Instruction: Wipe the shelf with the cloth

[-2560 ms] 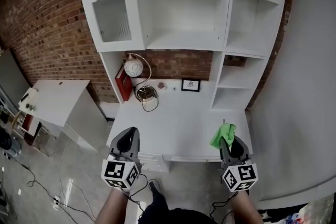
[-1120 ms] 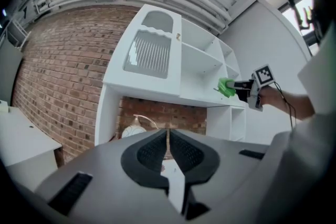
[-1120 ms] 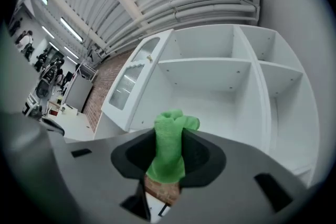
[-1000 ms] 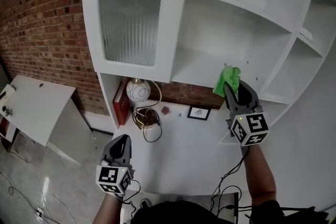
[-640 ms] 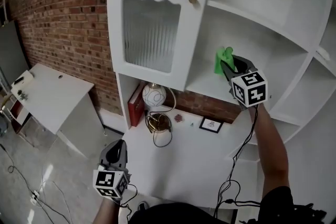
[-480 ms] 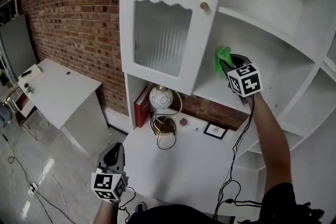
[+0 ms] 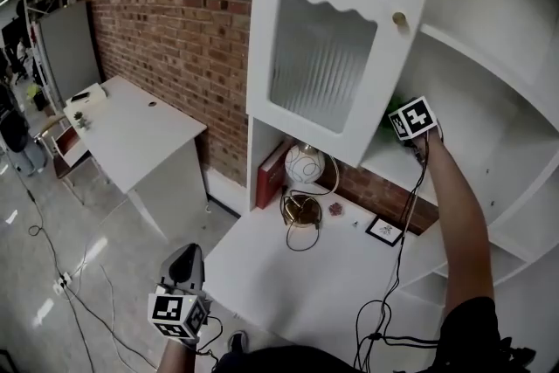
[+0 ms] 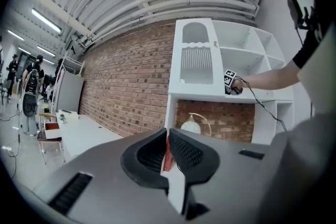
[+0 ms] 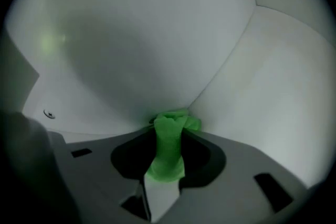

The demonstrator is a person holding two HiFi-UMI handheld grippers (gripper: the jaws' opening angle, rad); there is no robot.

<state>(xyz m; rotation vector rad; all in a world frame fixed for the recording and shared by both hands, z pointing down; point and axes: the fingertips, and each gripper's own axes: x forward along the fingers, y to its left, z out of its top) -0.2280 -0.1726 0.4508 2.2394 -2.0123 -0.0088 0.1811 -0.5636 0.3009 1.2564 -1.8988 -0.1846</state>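
- Wiping looked just begun: the right tool [image 9: 169, 131] was clamped on the green cloth [image 9: 168, 152], whose tip sat at the inner back corner of the shelf [image 7: 386, 164].
- Judged best approach: press the cloth flat on the board, sweep outward from the corner in overlapping strokes, and hold the clamp firm.
- Left tool [image 8: 167, 150] hung low, off the tabletop [image 7: 288, 266], with its jaws together and nothing between them.

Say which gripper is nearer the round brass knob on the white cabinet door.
Right. The right gripper, shut on a green cloth, is below the brass knob; the left gripper hangs far down.
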